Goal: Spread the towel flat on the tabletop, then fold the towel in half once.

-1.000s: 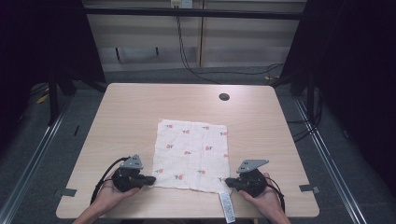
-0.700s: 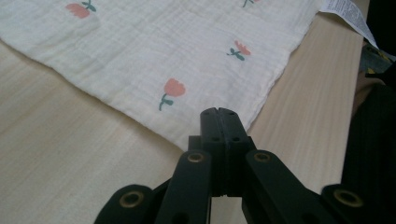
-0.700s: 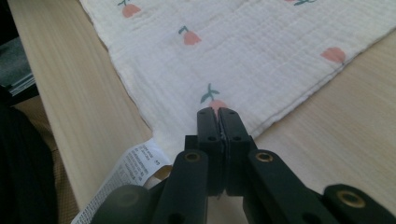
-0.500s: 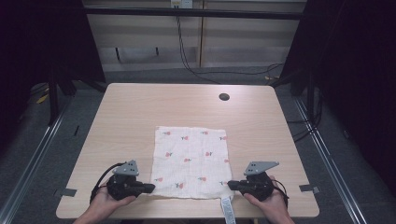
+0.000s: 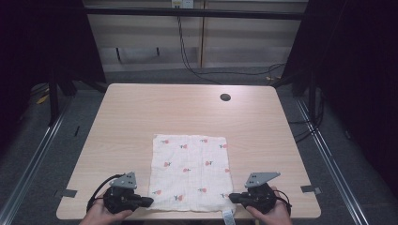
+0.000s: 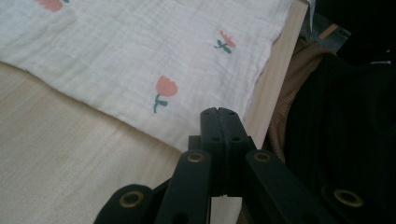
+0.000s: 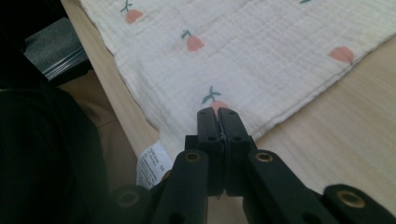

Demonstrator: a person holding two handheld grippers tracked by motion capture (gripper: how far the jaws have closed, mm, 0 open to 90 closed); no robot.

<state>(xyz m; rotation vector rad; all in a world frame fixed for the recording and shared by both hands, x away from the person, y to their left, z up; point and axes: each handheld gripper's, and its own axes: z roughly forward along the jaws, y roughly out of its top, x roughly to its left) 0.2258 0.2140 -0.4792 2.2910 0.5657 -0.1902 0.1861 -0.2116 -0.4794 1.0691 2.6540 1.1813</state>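
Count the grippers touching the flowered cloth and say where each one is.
2. Left gripper at the cloth's near-left corner; right gripper at its near-right corner.

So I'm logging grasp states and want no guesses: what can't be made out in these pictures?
- Left gripper, its own view: shut jaws hide the cloth corner beneath, so a pinch is unconfirmed.
- Right gripper, its own view: same doubt.
- Care label: print too small, partly behind the jaws.
- High view: both hands cut off by the bottom edge.
- Dark round spot on the table: too small to identify.

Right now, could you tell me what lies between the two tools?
The cloth lies between the left tool and right tool, seen in the high view.
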